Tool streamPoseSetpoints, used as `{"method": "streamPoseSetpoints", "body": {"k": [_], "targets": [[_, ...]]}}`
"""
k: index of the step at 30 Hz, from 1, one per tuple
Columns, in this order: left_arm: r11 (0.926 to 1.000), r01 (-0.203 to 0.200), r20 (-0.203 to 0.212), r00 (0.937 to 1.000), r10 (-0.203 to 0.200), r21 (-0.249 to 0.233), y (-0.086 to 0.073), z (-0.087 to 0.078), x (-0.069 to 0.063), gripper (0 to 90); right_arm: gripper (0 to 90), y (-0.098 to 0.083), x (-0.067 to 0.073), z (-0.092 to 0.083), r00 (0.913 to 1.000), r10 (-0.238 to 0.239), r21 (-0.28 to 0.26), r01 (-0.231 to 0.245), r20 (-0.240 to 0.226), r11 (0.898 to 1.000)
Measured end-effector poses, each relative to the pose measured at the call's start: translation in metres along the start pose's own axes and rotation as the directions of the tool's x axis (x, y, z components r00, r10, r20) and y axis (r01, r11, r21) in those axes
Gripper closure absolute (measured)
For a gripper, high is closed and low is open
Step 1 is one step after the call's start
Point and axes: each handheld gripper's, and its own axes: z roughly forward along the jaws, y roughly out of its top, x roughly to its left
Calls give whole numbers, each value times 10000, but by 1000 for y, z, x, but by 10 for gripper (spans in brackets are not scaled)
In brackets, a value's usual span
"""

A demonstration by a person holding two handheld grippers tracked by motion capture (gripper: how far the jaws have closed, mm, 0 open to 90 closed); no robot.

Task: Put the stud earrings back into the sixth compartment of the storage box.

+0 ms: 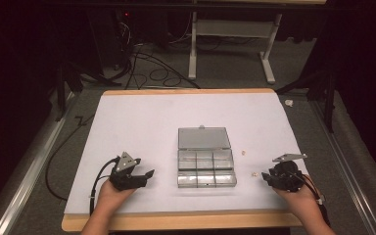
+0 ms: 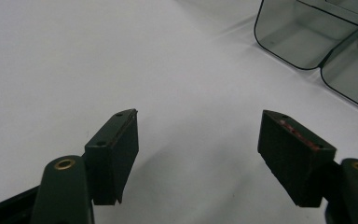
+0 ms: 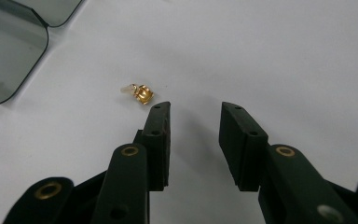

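Note:
A clear compartment box (image 1: 206, 167) lies open in the middle of the white table, its lid (image 1: 204, 138) folded back. A small gold piece (image 1: 254, 174) lies on the table right of the box; in the right gripper view the gold piece (image 3: 140, 94) sits just beyond and left of my left jaw tip. My right gripper (image 1: 266, 178) (image 3: 195, 109) is open with nothing between its jaws. A second small piece (image 1: 244, 152) lies farther back. My left gripper (image 1: 148, 175) (image 2: 198, 126) rests left of the box, open wide and empty, the box corner (image 2: 303, 37) ahead of it.
The white sheet (image 1: 142, 117) covers a wooden tabletop with edges all round. Cables (image 1: 152, 68) and a white table frame (image 1: 230, 44) stand on the floor beyond. A black cable (image 1: 98, 181) trails from the left gripper.

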Motion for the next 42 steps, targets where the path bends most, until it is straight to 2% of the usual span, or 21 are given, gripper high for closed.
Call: {"method": "streamPoseSetpoints", "body": {"k": [3,8,11,18,24,28,32,36,42], "targets": [[10000,-45,35,10000,45,60,0,0,0,295,654,3,-1,-3,9999,-114,359,115,-40,9993],[9999,-99,14,9999,99,51,0,1,-1,298,650,7,-1,-7,9993,-109,726,135,-360,9973],[9999,-134,2,9999,134,69,0,1,-1,298,645,9,0,-7,9986,-241,1138,294,-479,9931],[9999,-111,21,9999,111,80,0,1,-1,298,635,12,-1,-7,9971,-150,1544,263,-744,9877],[10000,-31,-35,10000,31,-34,0,0,0,298,619,12,1,-2,9955,-312,2036,489,-893,9778],[9999,-128,-94,9999,127,-15,0,0,-1,299,610,17,5,0,9938,-437,2370,670,-1023,9692],[9999,-95,-118,9999,95,-47,0,0,-1,298,595,23,8,3,9908,-589,2828,916,-1221,9548],[9999,-94,-88,9999,93,-73,0,-1,-1,299,591,27,11,4,9881,-939,3081,1277,-1222,9427],[9999,-83,-50,10000,83,-86,0,-1,-1,299,591,34,14,4,9854,-1148,3360,1511,-1253,9297]]}}
